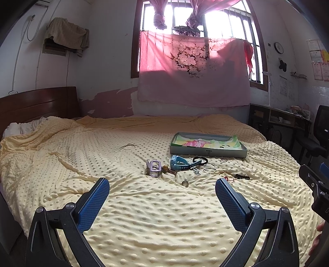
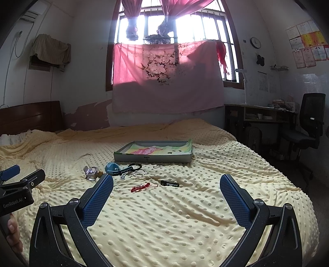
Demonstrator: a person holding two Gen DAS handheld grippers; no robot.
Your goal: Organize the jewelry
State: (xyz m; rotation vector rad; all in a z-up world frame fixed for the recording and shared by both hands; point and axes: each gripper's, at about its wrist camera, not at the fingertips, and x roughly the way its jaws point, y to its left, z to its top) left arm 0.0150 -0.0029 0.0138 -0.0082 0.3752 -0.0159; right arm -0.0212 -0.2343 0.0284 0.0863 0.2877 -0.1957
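Jewelry scattered on the bed (image 1: 102,154)

Blue watch (image 1: 179,163), bangles (image 1: 209,167); tray (image 1: 207,152) holds colorful paper; left tongs (image 1: 162,192) and right tongs (image 2: 166,188) both spread, gripping nothing.

Daylight enters through the barred window (image 1: 205,18), which I see blown out to white in both views. In the right wrist view a hazy flare spreads from the window (image 2: 174,26) over the knotted curtains (image 2: 131,30). The pink cloth (image 1: 193,69) glows where backlit, its lower half in shadow. The yellow blanket (image 1: 144,205) is evenly and softly lit; its bumps cast small shadows. Both fisheye pictures bend the walls and darken to black at the corners. My tool fingers (image 1: 94,203) nearest the lens look slightly soft, while the room stays dim beside the window.
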